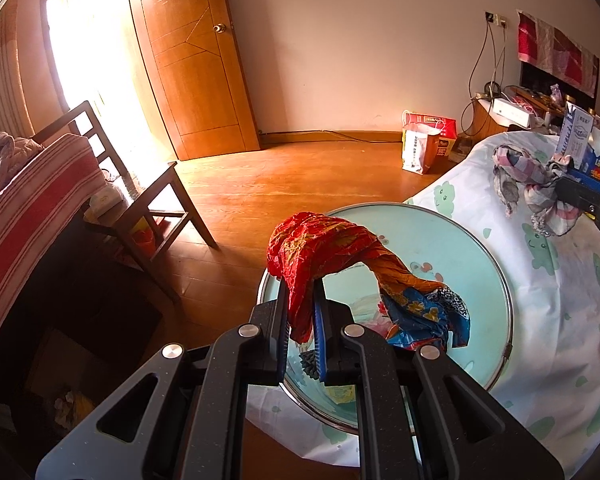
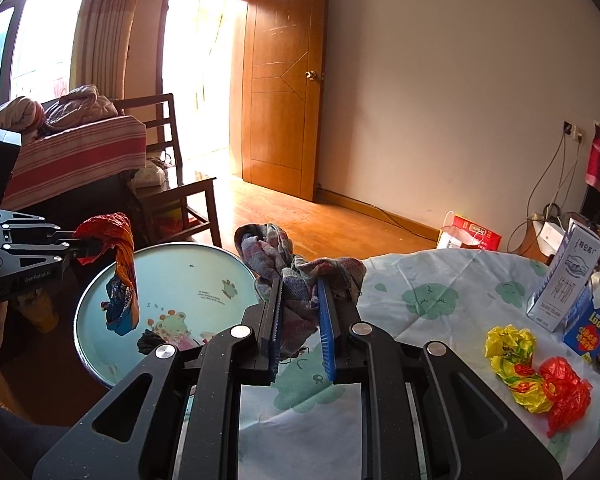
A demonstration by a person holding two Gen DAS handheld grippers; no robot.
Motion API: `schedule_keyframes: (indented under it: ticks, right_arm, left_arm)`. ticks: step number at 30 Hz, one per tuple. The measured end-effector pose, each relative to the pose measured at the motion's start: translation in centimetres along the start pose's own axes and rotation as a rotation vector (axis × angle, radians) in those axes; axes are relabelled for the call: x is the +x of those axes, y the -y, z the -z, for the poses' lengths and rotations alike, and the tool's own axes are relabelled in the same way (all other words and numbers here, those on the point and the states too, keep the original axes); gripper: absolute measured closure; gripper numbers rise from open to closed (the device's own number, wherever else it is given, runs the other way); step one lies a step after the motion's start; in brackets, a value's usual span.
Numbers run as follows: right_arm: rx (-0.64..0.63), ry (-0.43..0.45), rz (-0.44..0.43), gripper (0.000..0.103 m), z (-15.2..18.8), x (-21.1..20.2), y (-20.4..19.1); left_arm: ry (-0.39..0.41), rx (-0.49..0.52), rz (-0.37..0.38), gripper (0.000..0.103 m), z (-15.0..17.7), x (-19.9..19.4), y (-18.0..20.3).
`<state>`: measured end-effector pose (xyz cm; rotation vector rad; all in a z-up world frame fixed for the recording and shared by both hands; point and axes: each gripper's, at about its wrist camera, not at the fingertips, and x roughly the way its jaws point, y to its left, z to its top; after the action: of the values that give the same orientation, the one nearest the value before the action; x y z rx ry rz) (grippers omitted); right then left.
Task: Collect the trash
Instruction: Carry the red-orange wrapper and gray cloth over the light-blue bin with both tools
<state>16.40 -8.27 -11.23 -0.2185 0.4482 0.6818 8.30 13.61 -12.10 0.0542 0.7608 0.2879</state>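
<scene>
A: Where's the red and blue wrapper (image 1: 340, 256)?

B: Pinched in the left gripper (image 1: 302, 312), jaws nearly closed on its red end. The blue end droops over the round pale-green tray (image 1: 472, 264), which lies on the cloth-covered surface (image 2: 440, 292).

A: And the other gripper?

B: The right gripper (image 2: 300, 320) has its jaws narrow, clamped on a faded plaid rag (image 2: 292, 268) bunched above the surface. A yellow crumpled wrapper (image 2: 512, 360) and red plastic scrap (image 2: 564, 396) lie to its right
</scene>
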Motion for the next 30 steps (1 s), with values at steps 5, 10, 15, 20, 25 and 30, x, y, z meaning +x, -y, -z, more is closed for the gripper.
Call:
schedule_keyframes:
  ticks: [5,10,15,20,25,30]
  right_arm:
    - [-0.036,0.012,-0.028,0.086,0.1,0.1,-0.4]
    - [-0.065,0.012,-0.038,0.086,0.1,0.2,-1.0]
    - [-0.073,0.012,-0.044,0.086,0.0,0.3,-1.2]
    - [-0.085,0.014,-0.052,0.086,0.0,0.3,-1.4]
    - [-0.085,0.016,-0.054,0.086,0.0,0.3,-1.5]
    - [-0.097,0.014,-0.058,0.086,0.1,0.3,-1.7]
  left_arm:
    - [0.003,-0.001,-0.01,0.093,0.2,-0.1,-0.3]
    - [0.005,-0.006,-0.023,0.093,0.3,0.0,-0.6]
    - [0.0,-0.004,-0.018,0.093,0.4,0.2,-0.4]
    - [-0.002,-0.005,-0.015,0.093,0.4,0.1,-0.3]
    - [0.001,-0.01,-0.017,0.093,0.3,0.1,-0.5]
    - [-0.002,-0.012,-0.013,0.093,0.2,0.2,-0.7]
